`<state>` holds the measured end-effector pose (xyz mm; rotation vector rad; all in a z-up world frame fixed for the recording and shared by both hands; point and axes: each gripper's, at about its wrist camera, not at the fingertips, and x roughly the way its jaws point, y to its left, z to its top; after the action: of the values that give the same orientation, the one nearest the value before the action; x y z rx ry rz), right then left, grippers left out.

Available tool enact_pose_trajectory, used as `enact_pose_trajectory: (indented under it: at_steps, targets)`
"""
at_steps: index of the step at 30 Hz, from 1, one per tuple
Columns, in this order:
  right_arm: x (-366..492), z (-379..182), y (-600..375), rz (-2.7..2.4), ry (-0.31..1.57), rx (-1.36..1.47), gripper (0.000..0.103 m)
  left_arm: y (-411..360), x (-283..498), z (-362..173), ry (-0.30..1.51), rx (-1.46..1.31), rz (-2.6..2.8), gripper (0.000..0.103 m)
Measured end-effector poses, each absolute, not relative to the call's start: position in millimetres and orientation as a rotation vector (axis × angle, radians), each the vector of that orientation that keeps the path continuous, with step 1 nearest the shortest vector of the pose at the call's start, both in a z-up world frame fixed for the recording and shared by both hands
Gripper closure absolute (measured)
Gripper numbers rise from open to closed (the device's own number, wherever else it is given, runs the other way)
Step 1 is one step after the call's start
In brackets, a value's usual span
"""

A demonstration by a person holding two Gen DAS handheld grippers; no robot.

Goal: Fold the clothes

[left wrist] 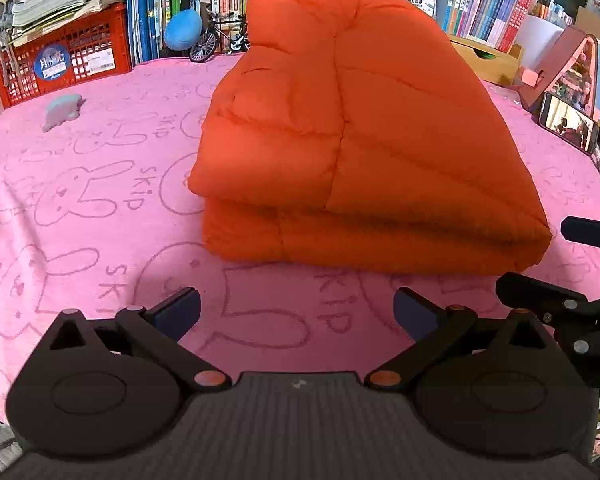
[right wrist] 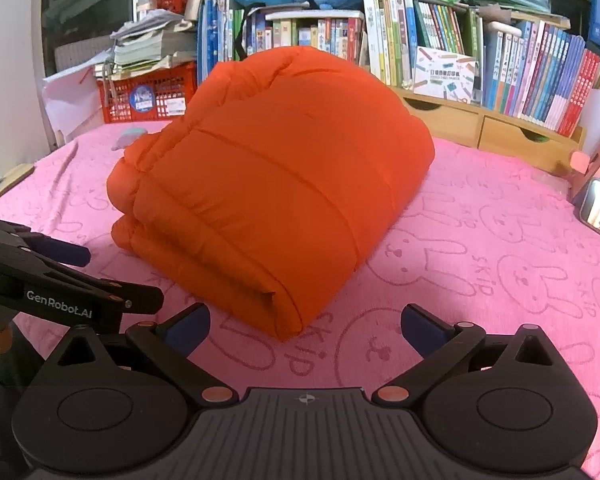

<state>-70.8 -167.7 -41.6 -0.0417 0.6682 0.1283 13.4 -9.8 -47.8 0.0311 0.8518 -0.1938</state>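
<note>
The left gripper [left wrist: 296, 312] hangs with its blue-padded fingers wide apart and empty over a pink towel [left wrist: 100, 216] printed with rabbit outlines and the word "SKIP". The right gripper [right wrist: 306, 326] is likewise spread and empty, its black body ribbed. Just ahead of both lies the jacket [left wrist: 340, 140], a puffy orange quilted garment folded into a thick, rounded stack in the towel's middle, touching neither tool. Behind it, a red lattice crate [right wrist: 152, 96] carries stacked papers, and books [right wrist: 420, 36] line the wall. A phone [left wrist: 568, 126] at the right edge is partly cut off, its screen unreadable.
</note>
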Motion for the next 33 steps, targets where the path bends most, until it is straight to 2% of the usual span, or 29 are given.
enact_pose_trajectory:
  at_steps: [19, 33]
  targets:
    - [-59, -29, -158, 0.143, 0.646, -0.098, 0.0, -11, 28, -38, 0.844, 0.028, -0.174, 0.0]
    - [-57, -14, -158, 0.15, 0.639, -0.141, 0.0, -23, 34, -20, 0.794, 0.164, -0.192, 0.0]
